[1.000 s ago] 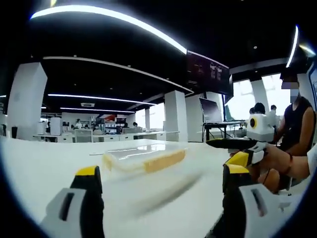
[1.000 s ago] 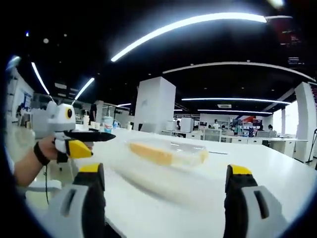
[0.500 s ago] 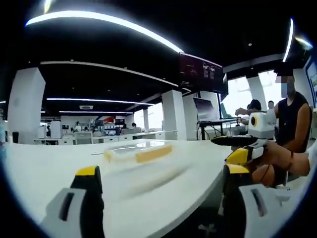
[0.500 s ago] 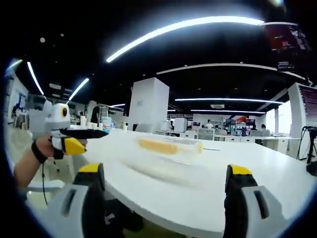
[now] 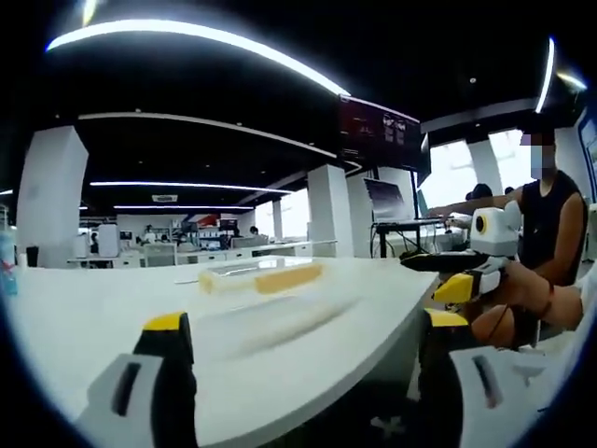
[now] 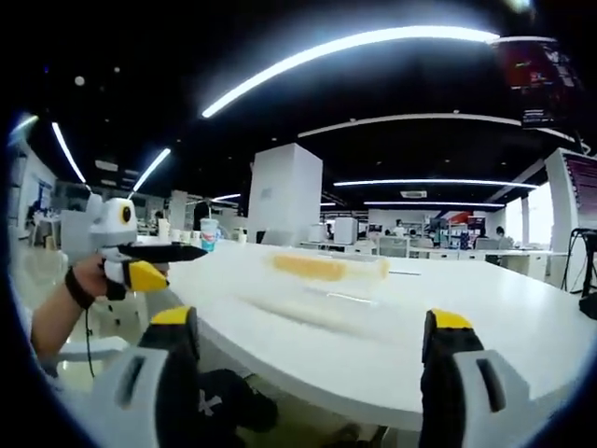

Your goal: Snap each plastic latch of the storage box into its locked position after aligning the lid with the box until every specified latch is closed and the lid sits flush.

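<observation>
While the left gripper (image 5: 303,350) hangs with its jaws spread wide off the table's near edge, the right gripper (image 6: 308,350) hangs likewise, gaping and holding nothing. The storage box (image 5: 261,278), clear with a yellow latch along its side, lies on the white table (image 5: 84,317) toward its far edge, well apart from both grippers.

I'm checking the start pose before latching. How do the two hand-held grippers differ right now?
The left hand-held gripper views the storage box left of centre; the right hand-held gripper views it near centre. Each gripper appears at the other's side: left, right. Both are open, empty, and held back off the white table.
</observation>
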A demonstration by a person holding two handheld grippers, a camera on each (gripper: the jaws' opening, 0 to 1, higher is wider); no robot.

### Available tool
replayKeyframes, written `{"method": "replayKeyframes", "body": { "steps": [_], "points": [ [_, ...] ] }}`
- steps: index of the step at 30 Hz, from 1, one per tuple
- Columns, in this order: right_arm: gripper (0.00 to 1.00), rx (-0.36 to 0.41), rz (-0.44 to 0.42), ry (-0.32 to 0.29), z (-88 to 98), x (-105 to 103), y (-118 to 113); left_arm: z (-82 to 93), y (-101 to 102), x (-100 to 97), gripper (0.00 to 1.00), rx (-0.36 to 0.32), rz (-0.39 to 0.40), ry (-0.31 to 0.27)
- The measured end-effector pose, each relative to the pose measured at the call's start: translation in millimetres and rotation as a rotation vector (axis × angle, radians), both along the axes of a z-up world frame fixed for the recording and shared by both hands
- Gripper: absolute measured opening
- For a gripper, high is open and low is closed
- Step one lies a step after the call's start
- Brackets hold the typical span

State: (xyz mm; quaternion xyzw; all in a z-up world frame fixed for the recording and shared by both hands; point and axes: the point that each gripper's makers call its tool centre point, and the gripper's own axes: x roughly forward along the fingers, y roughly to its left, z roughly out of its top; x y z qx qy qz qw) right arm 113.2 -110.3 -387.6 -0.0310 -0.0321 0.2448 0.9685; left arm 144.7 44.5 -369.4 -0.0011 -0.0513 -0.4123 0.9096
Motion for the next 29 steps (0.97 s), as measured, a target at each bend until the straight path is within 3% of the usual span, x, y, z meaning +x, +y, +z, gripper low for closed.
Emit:
{"method": "replayKeyframes", "body": {
  "steps": [29],
  "points": [
    [0.98,-0.010,0.027,-0.001,-10.1,-20,7,-10.8,-1,-18.4,0.98,0.030,-0.001,-0.005]
  ]
}}
